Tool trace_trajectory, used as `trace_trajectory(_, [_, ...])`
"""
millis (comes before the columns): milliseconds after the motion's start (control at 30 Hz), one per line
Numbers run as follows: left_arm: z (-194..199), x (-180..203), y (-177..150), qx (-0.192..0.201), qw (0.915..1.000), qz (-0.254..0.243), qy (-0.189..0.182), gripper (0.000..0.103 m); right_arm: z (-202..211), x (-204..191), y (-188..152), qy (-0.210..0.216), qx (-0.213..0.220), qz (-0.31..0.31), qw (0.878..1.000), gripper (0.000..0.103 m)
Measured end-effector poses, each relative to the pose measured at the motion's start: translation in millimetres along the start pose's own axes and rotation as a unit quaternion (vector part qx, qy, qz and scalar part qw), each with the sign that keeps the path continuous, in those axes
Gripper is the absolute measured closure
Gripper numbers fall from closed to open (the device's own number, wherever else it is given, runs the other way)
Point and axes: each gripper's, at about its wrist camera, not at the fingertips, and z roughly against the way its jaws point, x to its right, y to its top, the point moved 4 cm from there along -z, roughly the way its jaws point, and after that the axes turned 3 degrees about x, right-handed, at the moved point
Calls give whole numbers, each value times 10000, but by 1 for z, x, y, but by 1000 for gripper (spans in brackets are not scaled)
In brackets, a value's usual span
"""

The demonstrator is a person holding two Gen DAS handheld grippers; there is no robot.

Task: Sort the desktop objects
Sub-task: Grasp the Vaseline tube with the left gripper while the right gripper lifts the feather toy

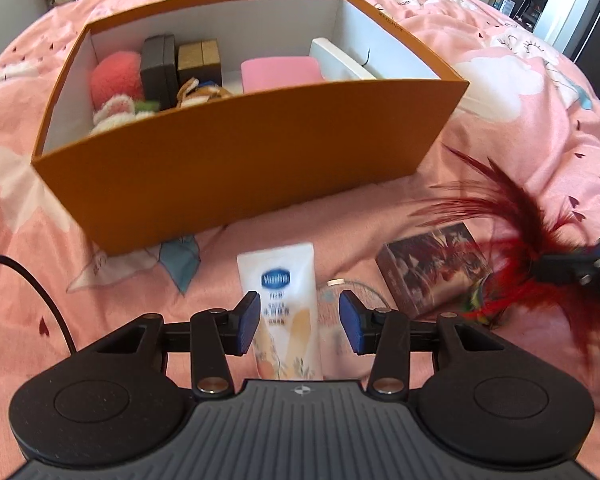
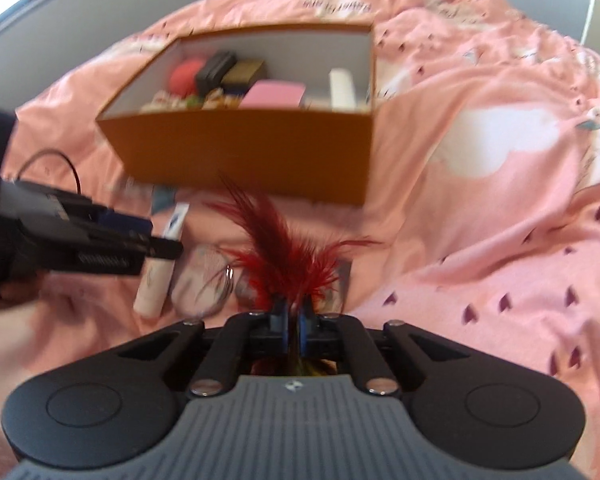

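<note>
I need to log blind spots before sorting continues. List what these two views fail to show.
- Left wrist view: the lower end of the lotion tube is cut off by the left gripper body.
- Left wrist view: the printed box is partly veiled by the red feather toy; its print is blurred.
- Right wrist view: the toy's base is hidden between the shut right gripper fingers.
- Both views: the orange box front wall hides its contents' lower parts.

bed: pink printed sheet (image 1: 500,128) | wall: grey (image 2: 100,12) | light: daylight

The right hand-held gripper (image 2: 294,322) pinches a red feather toy (image 2: 278,258) before the orange box (image 2: 244,160).
</note>
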Motion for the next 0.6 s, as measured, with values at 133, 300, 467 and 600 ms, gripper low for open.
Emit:
trace_trajectory(133, [-10, 7, 5, -68, 9998, -140, 107, 52, 4, 6, 7, -118, 153, -97, 9998, 99])
trace_trajectory(300, [-19, 12, 5, -102, 9991, -286, 312, 63, 7, 11, 14, -177, 276, -223, 9992, 100])
trace_trajectory(467, [-17, 4, 4, -62, 9995, -96, 284, 81, 8, 13, 14, -175, 294, -274, 9990, 100])
trace_trajectory(600, [-6, -3, 3, 26, 9997, 36, 259, 87, 9, 14, 15, -160, 350, -306, 9988, 101])
